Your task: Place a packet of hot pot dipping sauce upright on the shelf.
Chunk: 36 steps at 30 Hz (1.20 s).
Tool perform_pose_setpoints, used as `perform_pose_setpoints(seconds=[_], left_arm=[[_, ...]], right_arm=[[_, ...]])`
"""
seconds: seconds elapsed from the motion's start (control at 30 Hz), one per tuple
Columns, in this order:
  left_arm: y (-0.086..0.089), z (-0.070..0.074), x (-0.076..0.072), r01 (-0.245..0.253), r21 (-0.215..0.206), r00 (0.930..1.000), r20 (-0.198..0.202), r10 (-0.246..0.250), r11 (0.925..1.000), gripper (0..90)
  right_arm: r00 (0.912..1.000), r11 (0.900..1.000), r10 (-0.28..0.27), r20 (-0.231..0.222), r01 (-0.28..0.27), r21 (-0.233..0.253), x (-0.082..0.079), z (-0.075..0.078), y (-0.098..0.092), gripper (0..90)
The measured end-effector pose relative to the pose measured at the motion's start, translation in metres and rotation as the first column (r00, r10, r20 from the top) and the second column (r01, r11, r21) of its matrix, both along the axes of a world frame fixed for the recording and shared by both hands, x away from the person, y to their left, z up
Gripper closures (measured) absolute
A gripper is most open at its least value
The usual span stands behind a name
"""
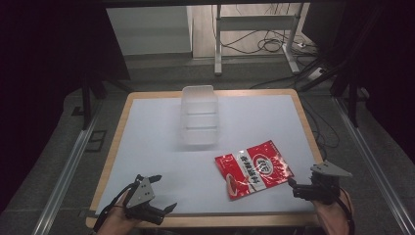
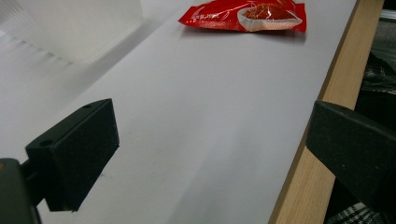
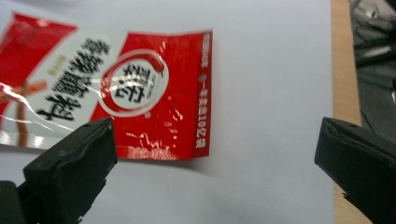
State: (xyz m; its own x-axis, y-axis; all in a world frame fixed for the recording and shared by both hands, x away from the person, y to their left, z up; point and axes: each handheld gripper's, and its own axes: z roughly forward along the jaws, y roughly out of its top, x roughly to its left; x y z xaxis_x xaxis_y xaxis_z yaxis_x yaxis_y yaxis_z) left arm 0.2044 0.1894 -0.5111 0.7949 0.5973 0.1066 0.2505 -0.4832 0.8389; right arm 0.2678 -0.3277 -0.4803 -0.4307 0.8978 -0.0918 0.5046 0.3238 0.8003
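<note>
— White worktop (image 1: pixel 147 147) first, wood-edged, with not much on it. What's the biggest thing there?

— A clear tub (image 1: pixel 199 115) at the far middle, empty as far as I can see. Well apart from it, toward the near right, lies a red packet (image 1: pixel 253 169), flat, printed face up.

— And the tongs?

— Right tongs (image 1: pixel 293 183) sit just beside the packet's near right corner, jaws spread wide, nothing between them. In the right gripper view the packet's sealed edge (image 3: pixel 204 93) lies ahead, between the two jaws but beyond their tips. Left tongs (image 1: pixel 164 193) hover at the near left edge, also spread and empty, well apart from both things.

— So which step is this?

— I'd judge it's the approach for a pickup: the right tongs are lined up on the packet but not touching it.

— What does the next move need?

— Likely a low slide forward so one jaw gets under the thin edge, then a firm pinch. A flat packet gives little to bite on, so the angle matters. The tub looks like the probable destination.
</note>
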Motion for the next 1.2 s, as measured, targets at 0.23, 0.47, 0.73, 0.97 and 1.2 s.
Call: perform_pose_setpoints(seconds=[0.23,0.47,0.73,0.97,1.2], left_arm=[[0.000,0.000,0.000,-0.005,-0.009,1.0000,0.001,0.005,0.9999,2.7],[0.002,0.000,0.001,-0.016,-0.023,0.9999,-0.005,0.016,0.9996,2.6],[0.002,0.001,0.001,-0.021,-0.028,0.9998,-0.008,0.020,0.9994,2.6],[0.003,0.001,0.002,-0.026,-0.035,0.9996,-0.011,0.026,0.9991,2.5],[0.003,0.001,0.002,-0.026,-0.035,0.9996,-0.013,0.026,0.9990,2.4]], right_arm=[[0.9992,0.999,0.017,-0.037,-0.015,0.050,0.005,-0.008,-0.008,0.0],[0.9982,1.000,0.028,-0.053,-0.028,0.007,0.007,-0.013,-0.001,0.0],[0.9979,0.999,0.033,-0.056,-0.034,-0.016,0.007,-0.014,0.001,0.0],[0.9985,0.999,0.030,-0.047,-0.030,-0.011,0.007,-0.013,0.001,0.0],[0.9983,0.999,0.039,-0.043,-0.040,-0.010,0.009,-0.012,0.005,0.0]])
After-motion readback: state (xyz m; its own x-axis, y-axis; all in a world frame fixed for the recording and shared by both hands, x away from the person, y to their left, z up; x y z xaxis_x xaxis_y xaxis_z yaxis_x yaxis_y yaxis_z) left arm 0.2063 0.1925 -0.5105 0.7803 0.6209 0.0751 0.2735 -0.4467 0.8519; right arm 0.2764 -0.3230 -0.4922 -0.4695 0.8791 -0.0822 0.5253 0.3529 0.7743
